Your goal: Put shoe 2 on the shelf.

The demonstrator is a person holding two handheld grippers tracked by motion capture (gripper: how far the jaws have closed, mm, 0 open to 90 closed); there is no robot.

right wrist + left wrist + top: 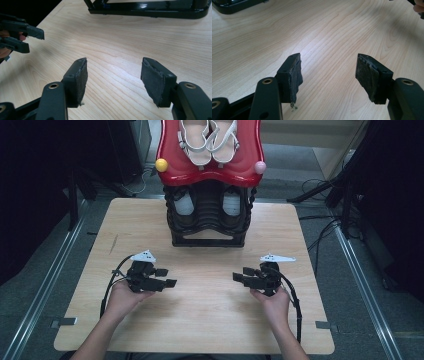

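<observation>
A black shoe rack (pixel 209 220) stands at the back middle of the wooden table (pixel 200 320). Its red top shelf (pixel 210 170) carries a pair of white sandals (pixel 209 142); a lower shelf holds dark shoes with white insides (pixel 231 205). My left gripper (pixel 167 277) rests low over the table at front left, open, nothing between its pads (pixel 294 75). My right gripper (pixel 239 276) sits at front right, also open and empty, its pads (pixel 80 80) over bare wood. The two grippers point toward each other.
A yellow ball (pixel 161 165) and a pink ball (pixel 260 167) sit at the red shelf's front corners. Metal rails (pixel 45 285) run along both sides of the table. Cables (pixel 320 190) and dark stands lie on the floor at the right.
</observation>
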